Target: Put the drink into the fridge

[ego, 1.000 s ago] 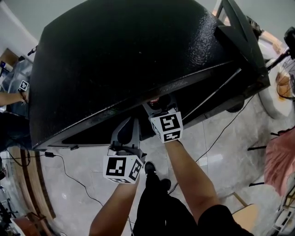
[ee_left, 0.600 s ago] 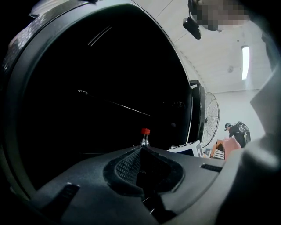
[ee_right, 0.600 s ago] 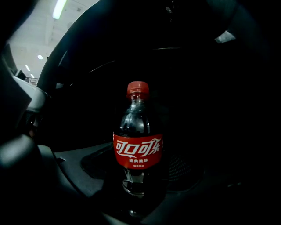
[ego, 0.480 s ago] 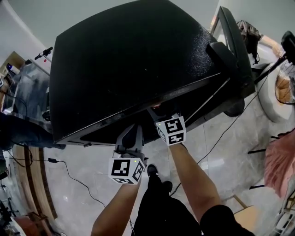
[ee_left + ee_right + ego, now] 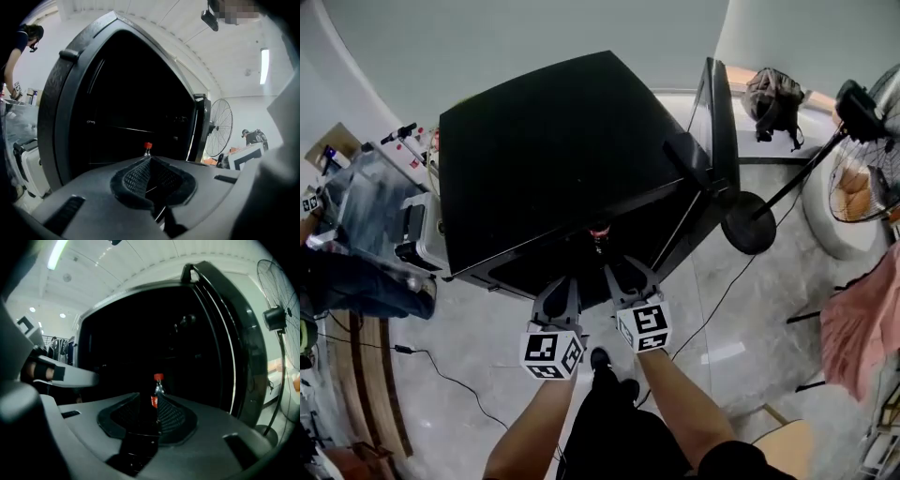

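Note:
The drink, a dark bottle with a red cap (image 5: 599, 232), stands upright inside the open black fridge (image 5: 553, 150), near its front edge. My right gripper (image 5: 622, 269) is drawn back just in front of it. In the right gripper view the bottle (image 5: 157, 389) shows beyond the pads, not touched; the jaws are closing with a gap still between them. My left gripper (image 5: 561, 283) hovers beside the right one, its pads meeting at the tip (image 5: 149, 160), empty. The red cap (image 5: 148, 146) shows above them.
The fridge door (image 5: 713, 141) stands swung open to the right. A standing fan (image 5: 862, 155) with a round base (image 5: 748, 222) is right of it, and a bag (image 5: 773, 94) lies behind. A person (image 5: 356, 281) and equipment are at the left. Cables (image 5: 441, 361) cross the floor.
Both grippers have pulled back out of the fridge. The right gripper has let go of the bottle, which stays standing inside. My head has moved back too.

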`<act>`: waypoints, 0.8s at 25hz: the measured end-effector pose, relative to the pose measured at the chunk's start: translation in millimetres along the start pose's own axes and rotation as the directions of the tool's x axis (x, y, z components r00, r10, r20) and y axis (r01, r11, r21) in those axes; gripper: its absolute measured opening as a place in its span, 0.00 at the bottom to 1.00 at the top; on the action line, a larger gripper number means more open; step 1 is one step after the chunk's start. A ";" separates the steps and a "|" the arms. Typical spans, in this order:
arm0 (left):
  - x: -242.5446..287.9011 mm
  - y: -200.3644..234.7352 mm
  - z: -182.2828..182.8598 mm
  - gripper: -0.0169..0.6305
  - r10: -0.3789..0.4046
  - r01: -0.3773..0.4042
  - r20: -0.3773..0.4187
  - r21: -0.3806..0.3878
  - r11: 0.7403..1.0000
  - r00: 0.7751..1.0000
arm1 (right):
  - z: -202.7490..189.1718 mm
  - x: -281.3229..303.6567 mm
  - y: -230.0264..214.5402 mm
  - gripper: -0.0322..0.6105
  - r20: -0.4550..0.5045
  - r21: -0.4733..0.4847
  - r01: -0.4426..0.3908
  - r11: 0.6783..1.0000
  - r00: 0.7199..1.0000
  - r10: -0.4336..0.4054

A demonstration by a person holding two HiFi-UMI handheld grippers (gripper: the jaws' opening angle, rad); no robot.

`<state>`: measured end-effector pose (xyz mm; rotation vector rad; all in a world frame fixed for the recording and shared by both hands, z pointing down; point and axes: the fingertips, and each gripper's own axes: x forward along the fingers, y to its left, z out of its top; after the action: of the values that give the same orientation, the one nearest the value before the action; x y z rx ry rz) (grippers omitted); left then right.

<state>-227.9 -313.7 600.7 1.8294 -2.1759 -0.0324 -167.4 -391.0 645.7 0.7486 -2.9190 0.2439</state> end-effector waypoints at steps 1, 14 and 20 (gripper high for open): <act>-5.4 -4.6 6.6 0.05 -0.002 0.002 0.004 0.000 1.000 1.000 | 12.5 -10.8 3.1 0.24 0.013 0.003 -0.001 1.000 1.000 0.001; -104.7 -68.3 111.9 0.05 -0.053 0.050 0.077 0.037 0.998 0.996 | 174.7 -141.3 61.9 0.08 0.108 -0.020 -0.002 1.000 0.994 0.004; -144.9 -93.4 139.5 0.05 -0.084 0.078 0.101 0.059 0.995 0.991 | 204.3 -196.1 77.2 0.08 0.121 -0.025 0.029 0.999 0.992 -0.026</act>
<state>-150.6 -215.4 417.5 1.9874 -2.1898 -0.0870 -49.4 -270.4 405.6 0.8264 -3.0157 0.1627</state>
